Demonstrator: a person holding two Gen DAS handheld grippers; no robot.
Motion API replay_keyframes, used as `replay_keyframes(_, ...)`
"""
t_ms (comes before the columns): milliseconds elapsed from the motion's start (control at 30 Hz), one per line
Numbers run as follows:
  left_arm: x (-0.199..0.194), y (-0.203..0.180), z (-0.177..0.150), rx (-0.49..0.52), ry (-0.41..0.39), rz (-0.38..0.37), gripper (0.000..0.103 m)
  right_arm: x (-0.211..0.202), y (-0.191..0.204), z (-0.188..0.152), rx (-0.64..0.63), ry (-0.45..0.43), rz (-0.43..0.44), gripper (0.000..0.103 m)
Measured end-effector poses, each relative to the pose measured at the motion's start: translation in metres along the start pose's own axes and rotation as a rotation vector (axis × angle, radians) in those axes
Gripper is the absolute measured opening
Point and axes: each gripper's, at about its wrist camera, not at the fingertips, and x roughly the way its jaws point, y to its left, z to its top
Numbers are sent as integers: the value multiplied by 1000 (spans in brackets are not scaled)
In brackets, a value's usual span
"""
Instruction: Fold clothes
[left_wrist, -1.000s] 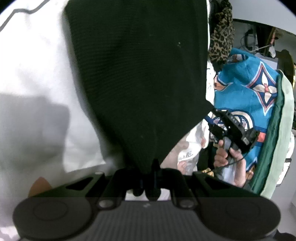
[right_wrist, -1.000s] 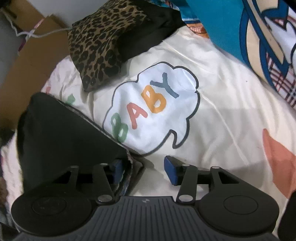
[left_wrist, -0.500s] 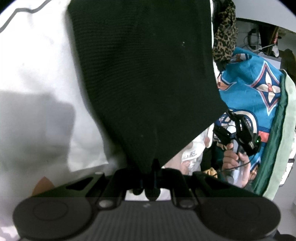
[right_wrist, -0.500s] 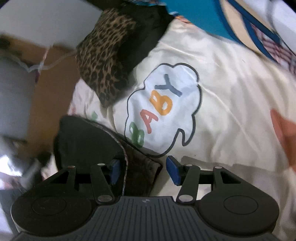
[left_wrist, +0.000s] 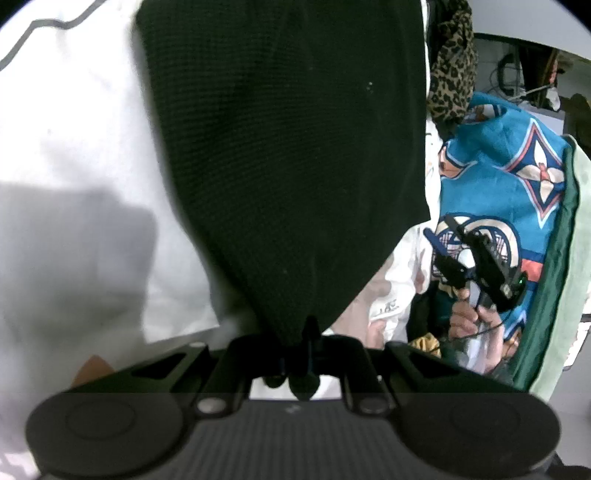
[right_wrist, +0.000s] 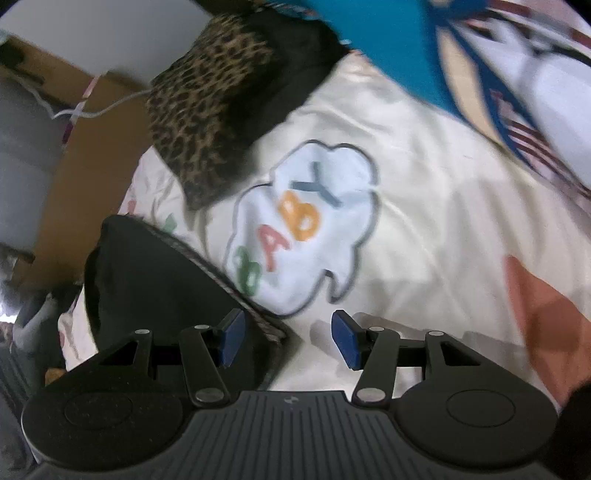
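The left hand-held gripper (left_wrist: 299, 354) is clenched on a corner of the black garment (left_wrist: 288, 155), which spreads across the white bedsheet (left_wrist: 74, 147). The right hand-held gripper (right_wrist: 286, 338) is released, its blue pads (right_wrist: 231, 338) apparently straddling the garment's near corner without pressing it.

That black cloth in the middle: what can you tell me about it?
The black garment looks like a finely ribbed knit, dark and plain. It narrows to a bunched corner pinched in the shut left gripper. It lies on the cream BABY-print sheet. The open right gripper straddles another corner without pressing on it.
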Motion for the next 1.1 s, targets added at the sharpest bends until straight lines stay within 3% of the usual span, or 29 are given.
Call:
replay_keyframes(267, -4, 0, -1, 5, 2, 4, 11, 39, 28, 8, -115, 116, 35, 59)
replay_keyframes(400, -3, 0, -1, 5, 5, 4, 11, 48, 30, 7, -162, 160, 6, 59)
replay_keyframes(500, -4, 0, -2, 4, 4, 1, 11, 50, 29, 8, -174, 201, 32, 58)
replay_keyframes(1000, -5, 1, -1, -5, 6, 9, 11, 79, 63, 5, -388, 296, 25, 57)
replay_keyframes(1033, -5, 1, -1, -5, 6, 7, 11, 79, 65, 5, -397, 305, 26, 53)
replay_keyframes(1100, -8, 0, -2, 4, 3, 3, 11, 80, 65, 2, -409, 339, 35, 25)
